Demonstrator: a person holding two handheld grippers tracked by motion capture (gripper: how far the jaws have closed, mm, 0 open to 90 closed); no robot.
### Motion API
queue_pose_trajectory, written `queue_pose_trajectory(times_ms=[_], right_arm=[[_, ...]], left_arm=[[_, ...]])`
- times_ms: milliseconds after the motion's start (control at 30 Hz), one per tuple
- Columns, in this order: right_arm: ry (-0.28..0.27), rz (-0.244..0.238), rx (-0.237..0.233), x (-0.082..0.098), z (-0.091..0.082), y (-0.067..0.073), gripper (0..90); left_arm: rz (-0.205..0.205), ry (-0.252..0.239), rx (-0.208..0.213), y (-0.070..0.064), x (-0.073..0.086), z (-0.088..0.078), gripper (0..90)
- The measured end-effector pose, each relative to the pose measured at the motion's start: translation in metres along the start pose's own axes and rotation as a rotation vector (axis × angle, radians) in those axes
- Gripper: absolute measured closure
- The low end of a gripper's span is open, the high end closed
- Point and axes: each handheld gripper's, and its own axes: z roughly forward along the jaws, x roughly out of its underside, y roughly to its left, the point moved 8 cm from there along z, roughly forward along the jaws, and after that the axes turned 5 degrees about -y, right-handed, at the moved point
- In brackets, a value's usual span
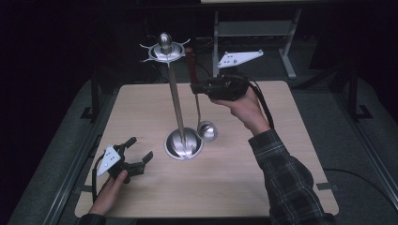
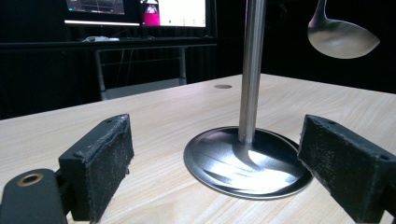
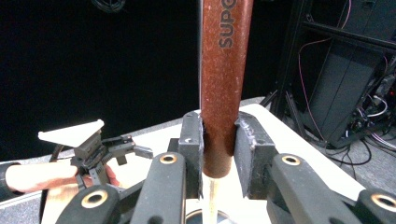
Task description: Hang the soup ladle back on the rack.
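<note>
A tall steel utensil stand (image 1: 177,101) rises from a round base (image 1: 183,143) at the middle of the table, with a hooked crown (image 1: 165,49) at its top. My right gripper (image 1: 195,87) is raised beside the pole, shut on the reddish-brown handle (image 3: 224,79) of a ladle. The ladle's shiny bowl (image 1: 207,130) hangs below it, just right of the base. My left gripper (image 1: 141,148) rests low at the front left, open, pointing at the base (image 2: 247,161) with nothing between its pads. From that gripper the ladle bowl (image 2: 343,39) shows up on the right of the pole (image 2: 252,70).
The light wooden table (image 1: 225,183) has bare room in front and to the right. Dark floor and a metal frame (image 1: 253,30) lie behind it. A monitor (image 2: 173,11) glows in the far background. The other hand with its gripper (image 3: 100,149) shows lower left in the right gripper view.
</note>
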Motion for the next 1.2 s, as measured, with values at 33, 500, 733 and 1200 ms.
queue_pose_trajectory(times_ms=[33, 500, 733, 1200], right_arm=[[-0.001, 0.002, -0.001, 0.000, 0.000, 0.000, 72.9], [-0.008, 0.007, 0.040, 0.008, -0.015, -0.003, 55.3], [0.016, 0.018, 0.068, 0.033, -0.027, -0.005, 53.7], [0.048, 0.058, 0.130, 0.089, -0.050, -0.010, 47.3]], left_arm=[[0.000, 0.000, 0.000, 0.000, 0.000, 0.000, 9.7], [-0.003, -0.006, 0.004, -0.001, 0.000, -0.001, 9.7], [-0.009, -0.014, 0.002, -0.001, -0.001, -0.001, 9.7], [-0.012, -0.016, 0.002, -0.001, -0.001, -0.002, 9.7]])
